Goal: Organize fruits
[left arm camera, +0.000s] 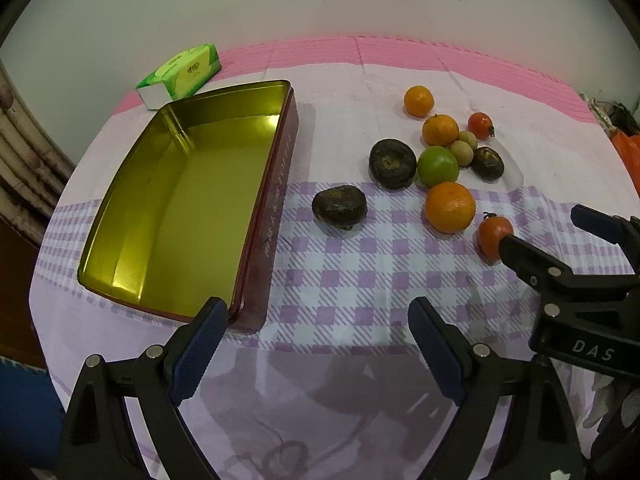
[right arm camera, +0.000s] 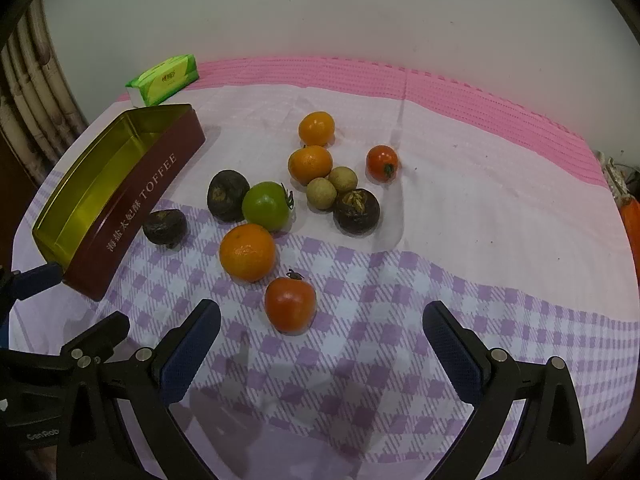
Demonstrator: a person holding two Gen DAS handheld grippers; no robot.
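Nothing is in the toffee tin [right arm camera: 120, 200] yet, so the first pick appears to be in hand. The right tongs [right arm camera: 320, 344] gape released, just short of the nearest red tomato [right arm camera: 290, 304], which lies on the checked surface [right arm camera: 440, 280] at 12 o'clock from them. The left tongs [left arm camera: 316, 348] are also released, empty, near the tin's corner. Next: advance, straddle the tomato, clench gently. In the left view the right tongs partly cover that tomato; the dark fruits [right arm camera: 227, 195] are hard to identify.
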